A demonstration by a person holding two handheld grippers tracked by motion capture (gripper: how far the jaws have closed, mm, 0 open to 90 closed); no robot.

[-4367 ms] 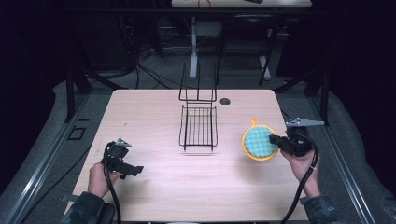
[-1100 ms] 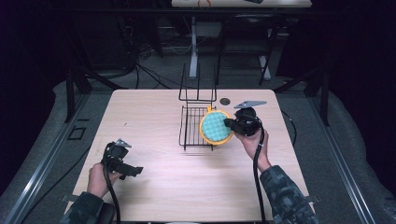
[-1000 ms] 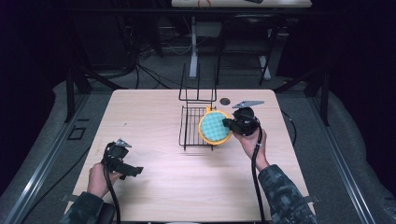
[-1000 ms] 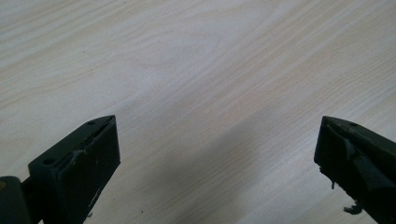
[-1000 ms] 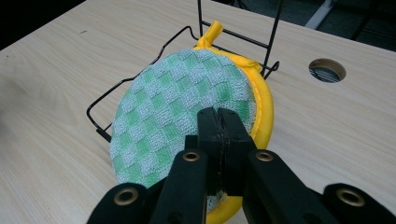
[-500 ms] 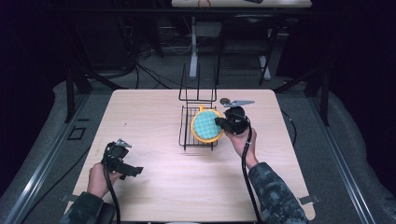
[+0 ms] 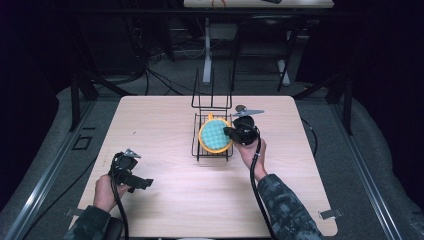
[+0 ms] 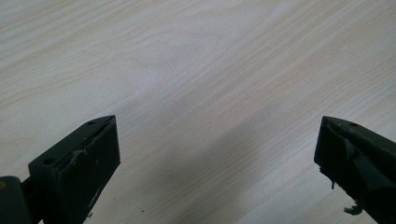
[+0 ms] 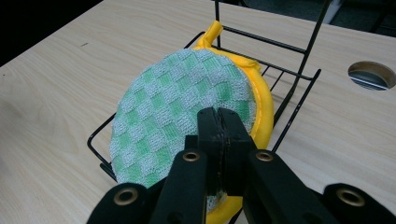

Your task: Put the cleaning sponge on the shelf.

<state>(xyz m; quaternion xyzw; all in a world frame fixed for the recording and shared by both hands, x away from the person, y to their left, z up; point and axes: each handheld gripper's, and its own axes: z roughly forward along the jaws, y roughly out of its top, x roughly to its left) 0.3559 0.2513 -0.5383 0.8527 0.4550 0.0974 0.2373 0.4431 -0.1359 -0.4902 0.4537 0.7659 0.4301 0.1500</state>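
While left tongs [image 8: 217, 163] gape, right tongs [image 9: 218, 122] pinch pad [image 9: 180, 112].

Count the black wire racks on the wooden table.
1. The black wire rack stands at the table's middle, toward the far edge; the round green-checked, yellow-rimmed pad, pinched by the right gripper, is over its tray. None looks hidden.

The right gripper [image 7: 231, 133], clamped on the round green-and-yellow pot holder [image 7: 215, 135], now holds it over the black wire rack [image 7: 197, 150], having carried it there from the table's right side, lower than a second ago.
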